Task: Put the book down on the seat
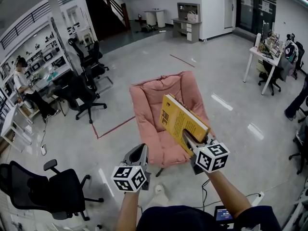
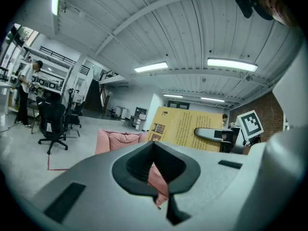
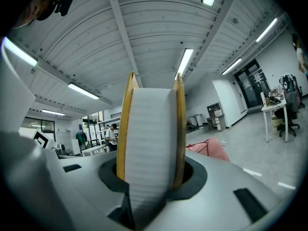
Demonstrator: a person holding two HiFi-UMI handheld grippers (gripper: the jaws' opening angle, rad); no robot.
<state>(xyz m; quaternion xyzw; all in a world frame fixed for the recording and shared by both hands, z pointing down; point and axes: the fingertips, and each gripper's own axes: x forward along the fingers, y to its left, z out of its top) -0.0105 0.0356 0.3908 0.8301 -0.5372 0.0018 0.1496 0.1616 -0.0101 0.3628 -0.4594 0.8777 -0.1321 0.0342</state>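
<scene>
Book [image 1: 182, 121] clamped in the right gripper [image 1: 188, 139], above the pink cushioned seat [image 1: 154, 100].

The right gripper's jaws stand partly apart and press on both yellow covers near the book's lower edge; in the right gripper view the white page block stands upright between them. In the head view the book sits right of centre, tilted, over the right side of the seat and not resting on it. The left gripper [image 1: 140, 152], at lower centre just left of the book, touches nothing: its jaws are drawn close together with nothing between them, and only a sliver of the pink seat shows through the narrow gap.
</scene>
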